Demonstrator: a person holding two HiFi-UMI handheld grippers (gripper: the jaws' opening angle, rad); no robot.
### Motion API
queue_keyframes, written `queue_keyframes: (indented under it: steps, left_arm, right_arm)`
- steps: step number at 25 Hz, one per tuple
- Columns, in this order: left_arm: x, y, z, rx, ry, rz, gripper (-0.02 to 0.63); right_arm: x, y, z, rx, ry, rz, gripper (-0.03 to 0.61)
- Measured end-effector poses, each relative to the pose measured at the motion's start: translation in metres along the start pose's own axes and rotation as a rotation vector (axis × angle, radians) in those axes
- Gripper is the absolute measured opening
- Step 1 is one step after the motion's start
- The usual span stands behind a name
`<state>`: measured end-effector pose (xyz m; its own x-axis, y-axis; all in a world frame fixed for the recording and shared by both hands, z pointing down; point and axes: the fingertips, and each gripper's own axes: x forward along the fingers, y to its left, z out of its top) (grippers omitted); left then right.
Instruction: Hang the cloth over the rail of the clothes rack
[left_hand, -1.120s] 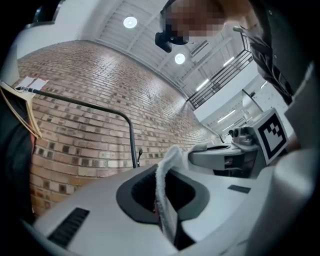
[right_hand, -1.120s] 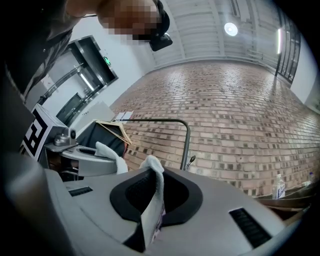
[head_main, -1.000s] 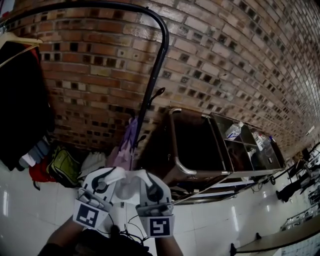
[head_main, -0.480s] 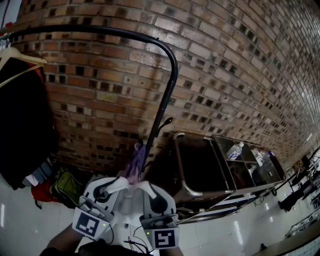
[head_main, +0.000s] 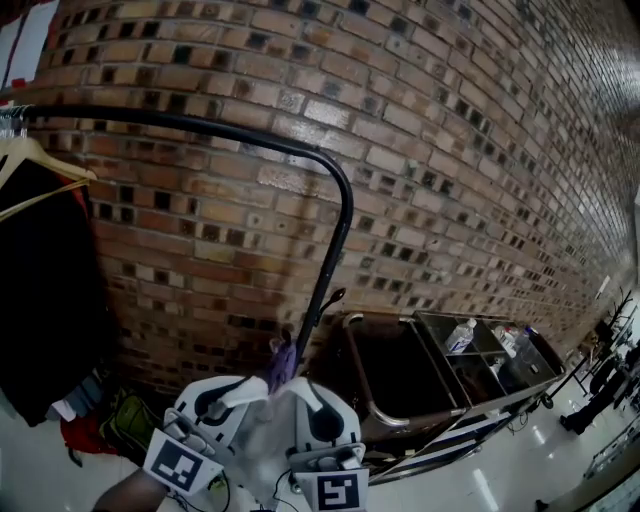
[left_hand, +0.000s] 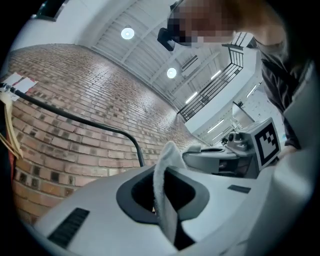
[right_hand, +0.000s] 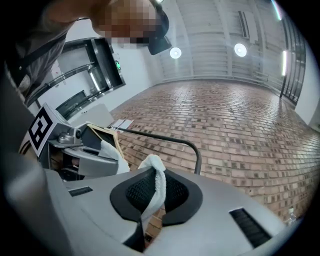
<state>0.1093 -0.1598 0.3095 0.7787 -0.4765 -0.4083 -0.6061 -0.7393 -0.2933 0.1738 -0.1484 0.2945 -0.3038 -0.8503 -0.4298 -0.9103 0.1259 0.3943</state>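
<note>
Brick wall (head_main: 450, 150); rail (head_main: 200, 128) cut off leftward

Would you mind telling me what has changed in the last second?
The left gripper and right gripper have risen together, carrying the white cloth up towards the rail; it is not over it yet. Nothing was let go: both grippers' fingers stay shut on the cloth. The hanging clothes and the cart have not moved.

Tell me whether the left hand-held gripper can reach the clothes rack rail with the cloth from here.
Probably yes. The left hand-held gripper, shut on the cloth, sits below the rail, and nothing stands between them; the hanging clothes are further left.
</note>
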Motion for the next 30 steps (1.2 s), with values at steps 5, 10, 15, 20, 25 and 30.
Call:
queue_keyframes:
  steps: [5,10,15,20,25,30]
  left_arm:
    - [0.016,-0.001,-0.004,-0.007,0.019,-0.083,0.041]
    - [0.04,0.006,0.008,-0.011,-0.021,-0.119,0.041]
    - [0.06,0.011,0.02,0.062,-0.05,-0.13,0.041]
    - [0.091,0.01,0.028,0.078,-0.067,-0.144,0.041]
    - [0.134,0.005,0.041,0.069,-0.095,-0.172,0.041]
    - [0.169,0.005,0.051,0.132,-0.186,-0.143,0.041]
  right_arm:
    - [0.011,-0.003,0.008,-0.011,-0.007,-0.054,0.012]
    - [0.02,-0.016,0.017,-0.082,-0.008,-0.111,0.012]
    - [0.02,-0.048,0.022,-0.121,-0.001,-0.165,0.012]
    - [0.032,-0.081,0.031,-0.164,-0.025,-0.168,0.012]
    - [0.051,-0.118,0.031,-0.186,0.004,-0.162,0.012]
    - [0.064,-0.151,0.033,-0.171,-0.055,-0.173,0.012]
